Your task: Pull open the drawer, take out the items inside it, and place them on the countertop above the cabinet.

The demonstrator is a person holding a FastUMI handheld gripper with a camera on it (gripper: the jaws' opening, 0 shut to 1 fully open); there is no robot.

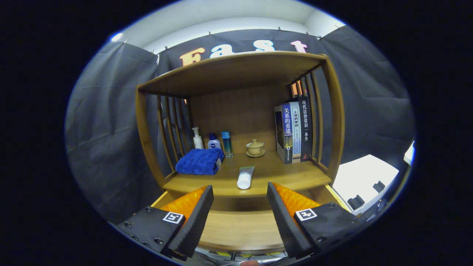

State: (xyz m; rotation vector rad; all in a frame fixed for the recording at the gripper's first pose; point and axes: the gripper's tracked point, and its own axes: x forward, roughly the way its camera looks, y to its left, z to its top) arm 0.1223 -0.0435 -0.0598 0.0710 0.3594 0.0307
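The tool (240,207) hangs with fingers apart and empty over the open drawer (240,225); the tube (245,177) lies on the worktop (295,177) near its front edge, where a careless nudge could roll it off

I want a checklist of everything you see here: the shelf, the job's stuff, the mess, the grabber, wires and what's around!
Surface: wooden countertop under a wooden shelf roof.
Job's things: drawer pulled open, bare wood showing inside; white tube lying on the countertop, just ahead of the fingers.
Clutter: folded blue towel, three bottles behind it, lidded cup on a saucer, upright books.
Grippers: gripper over the drawer, jaws wide apart, holding nothing.
Cables: a few below the drawer front.
Surroundings: black cloth wall; white table beside the cabinet.
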